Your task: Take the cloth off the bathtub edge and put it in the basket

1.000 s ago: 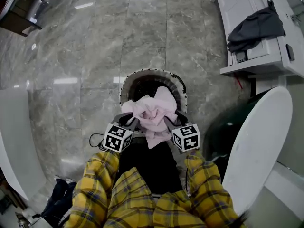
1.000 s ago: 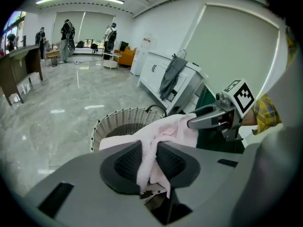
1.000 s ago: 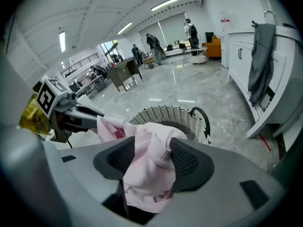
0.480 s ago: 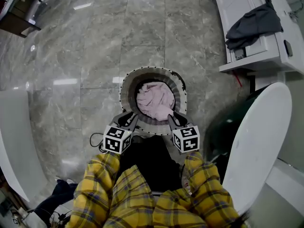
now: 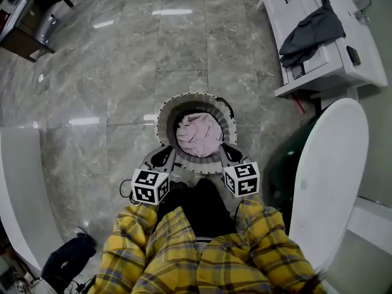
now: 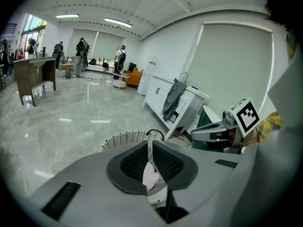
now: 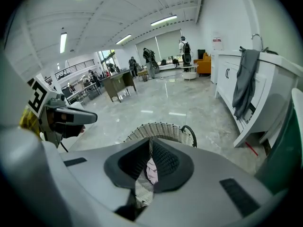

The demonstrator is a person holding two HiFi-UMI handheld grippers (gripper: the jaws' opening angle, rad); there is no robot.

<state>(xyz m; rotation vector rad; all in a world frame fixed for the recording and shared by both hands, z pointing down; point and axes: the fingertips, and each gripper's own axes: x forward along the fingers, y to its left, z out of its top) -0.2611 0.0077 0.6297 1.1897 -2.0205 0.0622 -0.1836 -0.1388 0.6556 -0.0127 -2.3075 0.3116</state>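
The pink cloth (image 5: 199, 135) lies bunched inside the round woven basket (image 5: 165, 112) on the marble floor. My left gripper (image 5: 164, 157) hovers over the basket's near left rim, and my right gripper (image 5: 228, 154) over its near right rim. Both have just been closing, with nothing between the jaws, and both now stand shut and empty. In the left gripper view the shut left gripper (image 6: 150, 148) points down at the basket (image 6: 124, 140), with a bit of cloth (image 6: 151, 176) below. The right gripper (image 7: 150, 150) likewise looks over the basket (image 7: 161, 129).
The white bathtub edge (image 5: 331, 182) curves along the right, close to my right arm. A white cabinet (image 5: 343, 72) at the upper right carries a dark grey garment (image 5: 309, 32). A white curved surface (image 5: 18, 188) lies at the left. A dark table (image 5: 24, 11) stands at the far upper left.
The cloth, held bunched above the basket a second ago, has dropped into it. Both grippers let go, drew back toward me off the cloth, and closed empty.
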